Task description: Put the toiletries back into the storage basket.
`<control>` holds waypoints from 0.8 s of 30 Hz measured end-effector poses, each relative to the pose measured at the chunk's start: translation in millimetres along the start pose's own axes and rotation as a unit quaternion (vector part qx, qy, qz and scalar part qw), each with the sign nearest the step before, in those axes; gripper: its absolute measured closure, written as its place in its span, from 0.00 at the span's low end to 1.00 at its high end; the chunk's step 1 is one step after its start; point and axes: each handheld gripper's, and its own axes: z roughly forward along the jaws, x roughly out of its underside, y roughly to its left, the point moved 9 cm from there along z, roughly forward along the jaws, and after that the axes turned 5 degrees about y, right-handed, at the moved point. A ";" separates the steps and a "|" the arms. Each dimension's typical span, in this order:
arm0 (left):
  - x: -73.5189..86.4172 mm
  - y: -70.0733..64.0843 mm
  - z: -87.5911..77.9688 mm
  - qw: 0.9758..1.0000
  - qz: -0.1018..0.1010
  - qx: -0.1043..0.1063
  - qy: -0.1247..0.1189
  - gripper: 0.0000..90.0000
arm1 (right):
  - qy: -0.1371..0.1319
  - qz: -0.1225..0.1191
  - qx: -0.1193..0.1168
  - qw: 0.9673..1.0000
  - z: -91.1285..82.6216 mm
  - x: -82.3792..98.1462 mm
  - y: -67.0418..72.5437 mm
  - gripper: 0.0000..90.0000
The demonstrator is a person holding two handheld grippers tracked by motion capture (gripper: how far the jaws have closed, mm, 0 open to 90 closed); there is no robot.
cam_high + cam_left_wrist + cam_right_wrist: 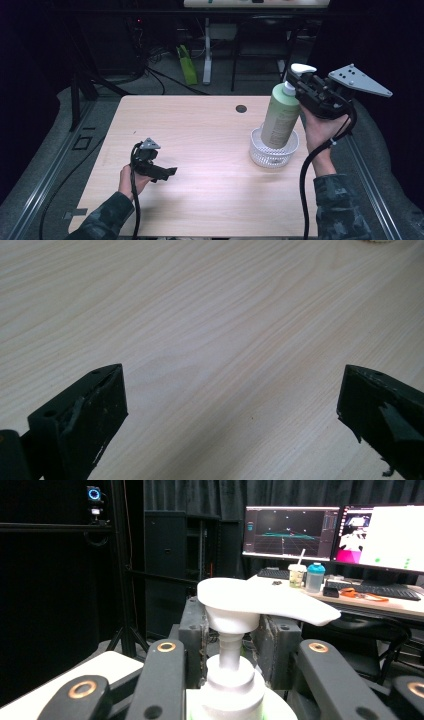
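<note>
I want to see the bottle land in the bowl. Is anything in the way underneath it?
Nothing visible blocks it. The right gripper is shut on the neck of the green pump bottle, whose bottom end already sits tilted inside the clear ribbed bowl. The bowl looks otherwise empty. The left gripper is open, well away on the table.

Lab setting: black curtains (60, 580), monitors (292, 532) on desk (380, 605), camera on stand (94, 495), floor cables (165, 80).

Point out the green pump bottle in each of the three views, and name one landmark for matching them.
High view: pump bottle right of centre, leaning in the white basket, its neck in the right gripper.
Left gripper view: not in it.
Right gripper view: its white pump head at centre.
Shared landmark: the wooden table.
</note>
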 end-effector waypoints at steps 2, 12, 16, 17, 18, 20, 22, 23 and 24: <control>0.1 -0.1 0.1 1.000 0.000 0.000 0.001 0.00 | 0.000 0.002 0.003 1.000 1.6 0.6 -2.0 0.75; 0.0 -0.8 0.1 1.000 0.000 0.001 0.000 0.00 | 0.006 0.005 0.014 1.000 8.6 4.2 -9.8 0.75; -0.3 -0.6 -0.3 1.000 -0.001 -0.001 -0.004 0.00 | 0.011 0.008 0.021 1.000 13.1 8.0 -14.4 0.75; -0.1 -0.3 -0.7 1.000 -0.001 0.000 -0.003 0.00 | 0.011 0.009 0.021 1.000 14.5 8.7 -15.4 0.75; 0.0 0.2 -0.8 1.000 0.000 -0.001 -0.003 0.00 | 0.012 0.009 0.022 1.000 15.7 9.5 -16.4 0.75; -0.1 0.3 -0.8 1.000 -0.001 0.000 -0.004 0.00 | 0.013 0.009 0.023 1.000 16.9 10.4 -17.3 0.75; 0.3 0.4 -0.9 1.000 0.000 0.001 -0.002 0.00 | 0.018 0.008 0.026 0.999 21.2 13.5 -19.2 0.75; 0.3 0.4 -0.9 1.000 0.000 0.001 -0.002 0.00 | 0.018 0.008 0.026 0.999 21.2 13.5 -19.2 0.75; 0.6 0.4 -0.7 1.000 0.000 0.001 -0.001 0.00 | 0.022 0.008 0.028 0.999 23.3 16.2 -20.5 0.75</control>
